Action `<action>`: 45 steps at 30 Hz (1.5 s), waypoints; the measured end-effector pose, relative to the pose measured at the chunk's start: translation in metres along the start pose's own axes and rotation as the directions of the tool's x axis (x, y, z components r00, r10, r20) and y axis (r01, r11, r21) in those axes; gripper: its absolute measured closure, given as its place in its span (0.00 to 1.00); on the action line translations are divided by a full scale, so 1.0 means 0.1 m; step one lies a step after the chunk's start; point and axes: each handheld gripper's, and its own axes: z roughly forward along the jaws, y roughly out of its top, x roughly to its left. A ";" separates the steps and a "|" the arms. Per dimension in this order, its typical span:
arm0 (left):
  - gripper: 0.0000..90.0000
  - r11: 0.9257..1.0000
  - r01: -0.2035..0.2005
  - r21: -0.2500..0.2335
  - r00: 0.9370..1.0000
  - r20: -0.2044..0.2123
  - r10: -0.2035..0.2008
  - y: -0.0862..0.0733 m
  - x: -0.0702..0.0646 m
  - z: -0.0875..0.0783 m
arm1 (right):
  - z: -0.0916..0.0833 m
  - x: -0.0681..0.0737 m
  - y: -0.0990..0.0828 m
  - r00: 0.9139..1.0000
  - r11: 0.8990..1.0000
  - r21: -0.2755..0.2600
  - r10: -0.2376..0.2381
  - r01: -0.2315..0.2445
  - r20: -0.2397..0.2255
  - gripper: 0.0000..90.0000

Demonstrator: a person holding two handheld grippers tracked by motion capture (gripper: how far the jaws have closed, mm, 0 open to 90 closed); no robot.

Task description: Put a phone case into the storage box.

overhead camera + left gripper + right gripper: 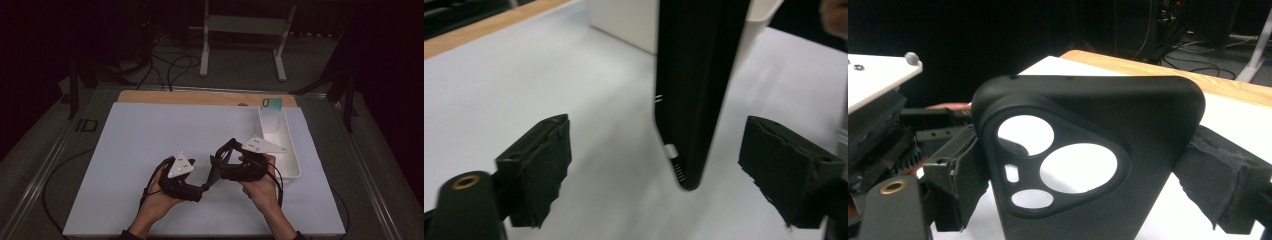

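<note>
A black phone case (pixel 1088 150) with a three-hole camera cutout stands upright between the pads of my right gripper (pixel 1093 180), which is shut on its two long sides. In the high view the case (pixel 216 167) hangs above the white mat between both hands. My left gripper (pixel 661 170) is open. The case's thin lower edge (pixel 694 100) sits in the gap between its pads (pixel 536 170) and touches neither. In the high view the left gripper (pixel 204 189) is near the front of the mat and the right gripper (pixel 222 156) is just beyond it.
A white mat (pixel 140 150) covers the table, with a wooden strip (pixel 200 97) along its far edge. A white bin (pixel 287 150) stands at the right. A pale green phone-shaped thing (pixel 271 112) is propped at the bin's far end. A metal frame and cables lie beyond the table.
</note>
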 end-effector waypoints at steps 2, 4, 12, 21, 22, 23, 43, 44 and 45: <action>0.00 1.000 0.010 0.001 1.000 -0.008 -0.010 -0.02 0.03 -0.03 | 0.00 0.00 0.00 1.000 1.000 -0.001 -0.002 0.002 -0.001 0.15; 0.00 1.000 0.027 -0.011 0.999 -0.029 -0.027 -0.05 0.07 -0.07 | 0.00 0.00 0.00 1.000 1.000 0.001 -0.003 0.003 -0.001 0.15; 0.00 0.997 0.063 -0.039 0.988 -0.136 -0.068 -0.26 0.23 -0.26 | 0.00 -0.01 0.00 1.000 1.000 0.004 -0.011 0.011 0.008 0.15; 0.00 0.995 0.086 -0.041 0.975 -0.203 -0.092 -0.47 0.33 -0.43 | 0.01 -0.02 -0.01 1.000 1.000 0.012 -0.015 0.015 0.012 0.15; 0.00 0.993 0.100 -0.056 0.971 -0.212 -0.110 -0.53 0.36 -0.48 | 0.01 -0.02 -0.01 1.000 1.000 0.013 -0.017 0.017 0.013 0.15; 0.00 0.993 0.100 -0.056 0.971 -0.212 -0.110 -0.53 0.36 -0.48 | 0.01 -0.02 -0.01 1.000 1.000 0.013 -0.017 0.017 0.013 0.15; 0.00 0.982 0.150 -0.117 0.923 -0.341 -0.181 -1.04 0.49 -0.87 | 0.00 -0.03 0.06 0.999 0.999 0.013 -0.033 0.033 0.025 0.15; 0.00 0.980 0.151 -0.129 0.920 -0.343 -0.187 -1.06 0.49 -0.88 | 0.01 -0.02 0.08 0.999 0.999 0.012 -0.038 0.037 0.025 0.15; 0.00 0.980 0.151 -0.129 0.920 -0.343 -0.187 -1.06 0.49 -0.88 | 0.01 -0.02 0.08 0.999 0.999 0.012 -0.038 0.037 0.025 0.15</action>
